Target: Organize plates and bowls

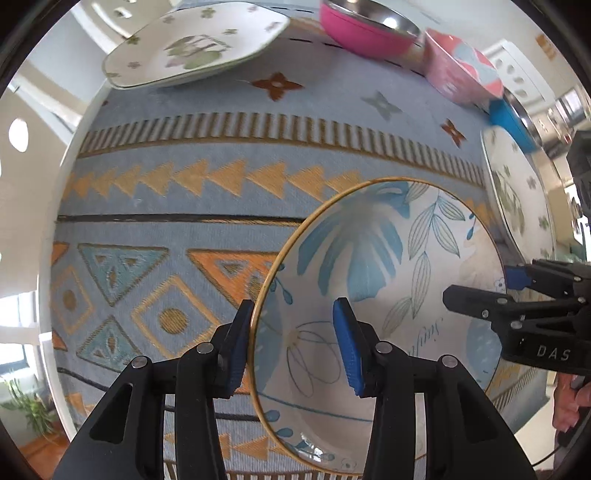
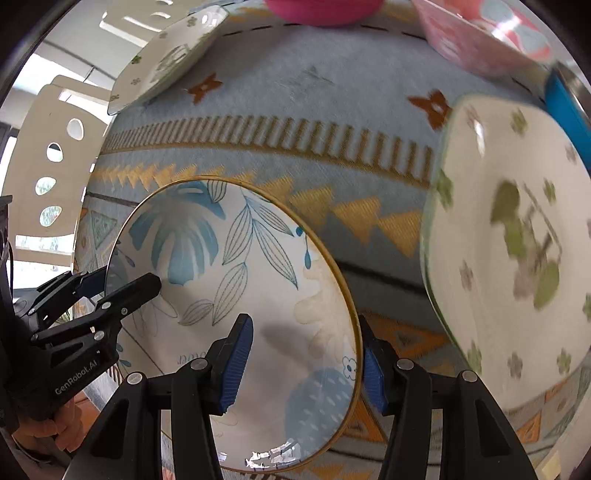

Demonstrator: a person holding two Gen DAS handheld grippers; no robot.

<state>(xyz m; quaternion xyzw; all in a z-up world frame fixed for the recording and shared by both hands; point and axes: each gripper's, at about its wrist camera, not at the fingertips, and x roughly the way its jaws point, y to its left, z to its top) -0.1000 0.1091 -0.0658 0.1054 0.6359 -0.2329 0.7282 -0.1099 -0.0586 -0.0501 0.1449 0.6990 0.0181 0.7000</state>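
Note:
A round blue-leaf plate [image 1: 384, 288] with a gold rim sits near the table's front; it also shows in the right wrist view [image 2: 236, 280]. My left gripper [image 1: 291, 347] is open and straddles the plate's left rim. My right gripper [image 2: 306, 362] is open and straddles its right rim. Each gripper shows in the other's view, the right [image 1: 476, 291] and the left [image 2: 122, 284]. Two square green-flower plates lie apart: one far left [image 1: 192, 48], one at the right [image 2: 513, 251]. A pink metal bowl [image 1: 365, 29], a pink patterned bowl [image 1: 458, 70] and a blue bowl [image 1: 513, 118] stand along the back.
A patterned blue and orange tablecloth [image 1: 184, 206] covers the table. A white chair back [image 2: 48, 173] stands at the left. A potted plant [image 1: 33, 406] is on the floor.

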